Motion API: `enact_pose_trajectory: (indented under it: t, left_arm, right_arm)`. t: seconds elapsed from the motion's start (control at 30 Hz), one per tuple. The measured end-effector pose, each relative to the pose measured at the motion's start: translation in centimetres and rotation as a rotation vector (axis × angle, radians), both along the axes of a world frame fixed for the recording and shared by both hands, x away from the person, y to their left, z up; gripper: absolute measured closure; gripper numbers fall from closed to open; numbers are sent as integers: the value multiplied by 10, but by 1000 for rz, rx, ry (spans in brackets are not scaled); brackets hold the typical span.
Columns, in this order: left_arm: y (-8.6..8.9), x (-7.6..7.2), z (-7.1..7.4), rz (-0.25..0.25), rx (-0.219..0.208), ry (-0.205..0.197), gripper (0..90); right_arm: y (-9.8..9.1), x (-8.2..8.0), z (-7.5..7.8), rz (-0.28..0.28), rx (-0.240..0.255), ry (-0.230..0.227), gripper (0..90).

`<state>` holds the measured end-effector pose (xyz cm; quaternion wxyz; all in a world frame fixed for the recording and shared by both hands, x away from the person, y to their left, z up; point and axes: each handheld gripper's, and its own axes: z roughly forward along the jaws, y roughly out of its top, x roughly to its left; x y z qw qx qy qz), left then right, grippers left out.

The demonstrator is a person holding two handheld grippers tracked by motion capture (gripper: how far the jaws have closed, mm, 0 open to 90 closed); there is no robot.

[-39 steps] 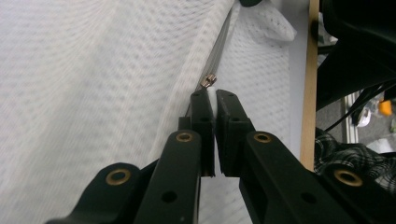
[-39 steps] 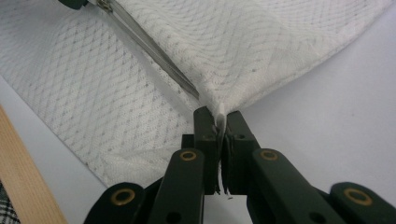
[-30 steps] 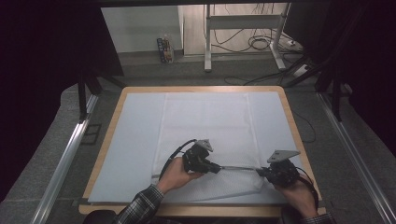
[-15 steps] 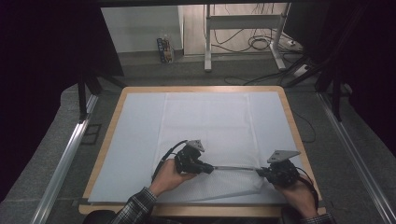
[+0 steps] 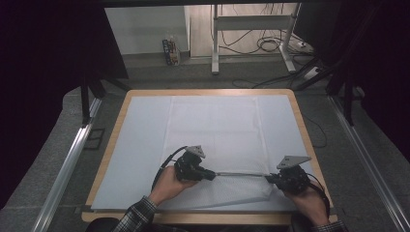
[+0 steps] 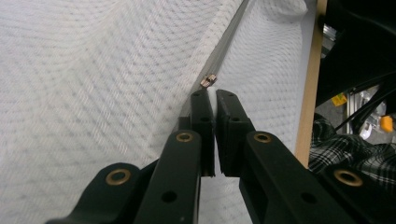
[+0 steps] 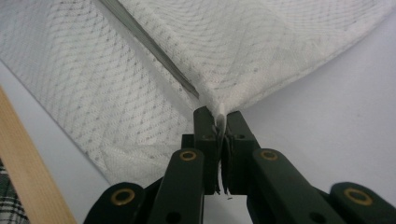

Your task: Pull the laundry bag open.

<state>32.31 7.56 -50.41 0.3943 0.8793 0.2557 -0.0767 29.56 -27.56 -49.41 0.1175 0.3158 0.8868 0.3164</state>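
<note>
A white mesh bag lies at the front of the table, its grey zipper stretched straight between my two grippers. My left gripper is shut on a white tab right behind the small brass slider. The zipper runs on past the slider across the mesh bag. My right gripper is shut on the bag's corner, where the zipper ends. Mesh bag fans out beyond its jaws.
A white sheet covers the wood-rimmed table. The wooden front edge lies close to both hands. Behind the table stand a metal frame and floor cables. An aluminium rail runs along the left.
My left gripper has slid to the left along the zipper, so the taut stretch between the two grippers is longer. The right gripper has stayed put.
</note>
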Motion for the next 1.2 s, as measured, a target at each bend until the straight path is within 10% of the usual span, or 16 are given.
enact_pose_trajectory:
  t: [1.2]
  left_arm:
    - [60,-20,-1,123,0,-2,871]
  right_arm:
    - [-2,-1,1,-6,7,-9,857]
